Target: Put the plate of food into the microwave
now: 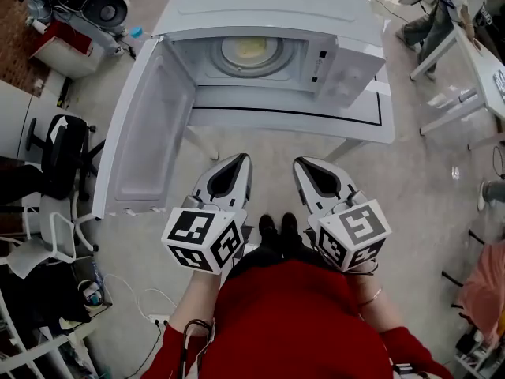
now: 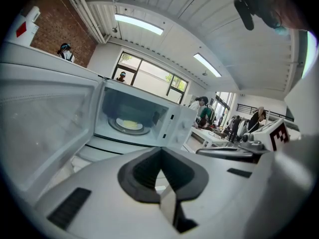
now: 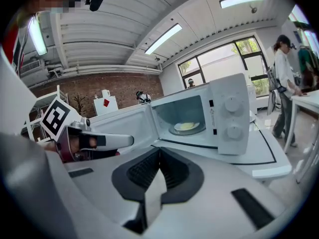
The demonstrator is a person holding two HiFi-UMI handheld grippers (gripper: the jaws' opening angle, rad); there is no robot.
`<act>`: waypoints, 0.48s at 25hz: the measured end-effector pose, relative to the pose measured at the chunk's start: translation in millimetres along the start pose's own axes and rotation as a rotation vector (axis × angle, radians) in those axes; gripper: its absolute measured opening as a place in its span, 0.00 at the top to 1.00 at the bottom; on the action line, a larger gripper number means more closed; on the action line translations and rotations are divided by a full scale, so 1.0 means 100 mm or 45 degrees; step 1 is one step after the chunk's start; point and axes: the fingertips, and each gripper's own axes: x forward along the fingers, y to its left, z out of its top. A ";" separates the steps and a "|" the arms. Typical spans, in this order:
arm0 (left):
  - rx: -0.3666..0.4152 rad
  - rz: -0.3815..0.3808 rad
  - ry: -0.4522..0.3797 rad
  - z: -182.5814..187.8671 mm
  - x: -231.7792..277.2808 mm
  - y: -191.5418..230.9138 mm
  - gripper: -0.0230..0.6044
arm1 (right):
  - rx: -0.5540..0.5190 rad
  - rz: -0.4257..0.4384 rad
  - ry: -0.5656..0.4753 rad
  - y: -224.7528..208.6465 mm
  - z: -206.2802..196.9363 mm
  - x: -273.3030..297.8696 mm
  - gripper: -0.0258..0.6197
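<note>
The white microwave (image 1: 268, 22) stands on a white table (image 1: 371, 125) with its door (image 1: 150, 125) swung wide open to the left. Inside, on the turntable, sits the plate of yellowish food (image 1: 251, 51), also seen in the left gripper view (image 2: 128, 125) and the right gripper view (image 3: 186, 127). My left gripper (image 1: 241, 160) and right gripper (image 1: 302, 164) hang side by side in front of my body, short of the table edge, pointing toward the microwave. Both are shut with nothing between the jaws (image 2: 160, 151) (image 3: 159, 151).
A black office chair (image 1: 59, 152) and white shelving stand at the left. Another white table (image 1: 481, 69) with a person beside it is at the right. Cables and a power strip (image 1: 158, 320) lie on the floor near my feet.
</note>
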 end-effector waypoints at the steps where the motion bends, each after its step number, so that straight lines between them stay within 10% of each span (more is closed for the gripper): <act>1: -0.003 0.000 -0.002 0.00 -0.02 -0.02 0.95 | -0.007 0.008 -0.007 0.01 0.02 -0.01 0.94; 12: -0.022 0.005 -0.054 0.09 -0.05 -0.15 0.95 | -0.040 0.056 -0.023 0.08 0.08 -0.04 0.94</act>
